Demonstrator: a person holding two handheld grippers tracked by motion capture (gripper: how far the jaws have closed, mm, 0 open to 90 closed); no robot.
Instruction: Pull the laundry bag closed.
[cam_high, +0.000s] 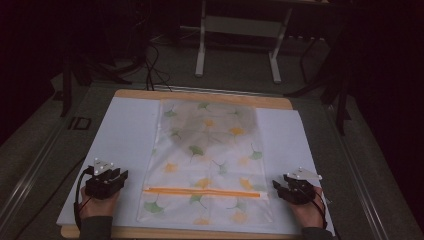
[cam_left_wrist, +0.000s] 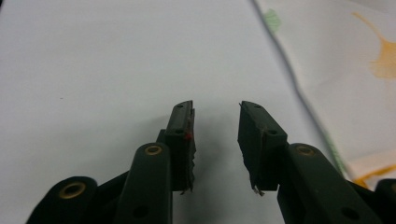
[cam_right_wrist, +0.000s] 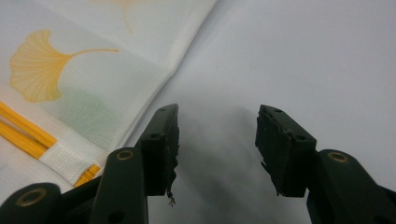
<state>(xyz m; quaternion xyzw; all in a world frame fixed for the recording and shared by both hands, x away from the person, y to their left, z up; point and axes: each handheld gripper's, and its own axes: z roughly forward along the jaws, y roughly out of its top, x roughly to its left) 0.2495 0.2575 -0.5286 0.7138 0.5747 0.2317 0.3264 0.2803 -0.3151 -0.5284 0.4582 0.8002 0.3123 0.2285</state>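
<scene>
A white mesh bag (cam_high: 207, 160) printed with yellow and green ginkgo leaves lies flat in the middle of the table, with an orange zipper (cam_high: 202, 192) running across its near end. My left gripper (cam_high: 120, 176) rests on the white sheet left of the bag, open and empty; in the left gripper view (cam_left_wrist: 215, 140) the bag's edge (cam_left_wrist: 299, 88) runs just to its right. My right gripper (cam_high: 276, 189) sits open beside the bag's right edge near the zipper end (cam_right_wrist: 28, 130). Nothing lies between the jaws in the right gripper view (cam_right_wrist: 217, 149).
A white sheet (cam_high: 125, 135) covers a wooden board (cam_high: 200, 95) on the table. Beyond the far edge stand the legs of a white desk frame (cam_high: 240, 45) and dark cables on the floor. The surroundings are dark.
</scene>
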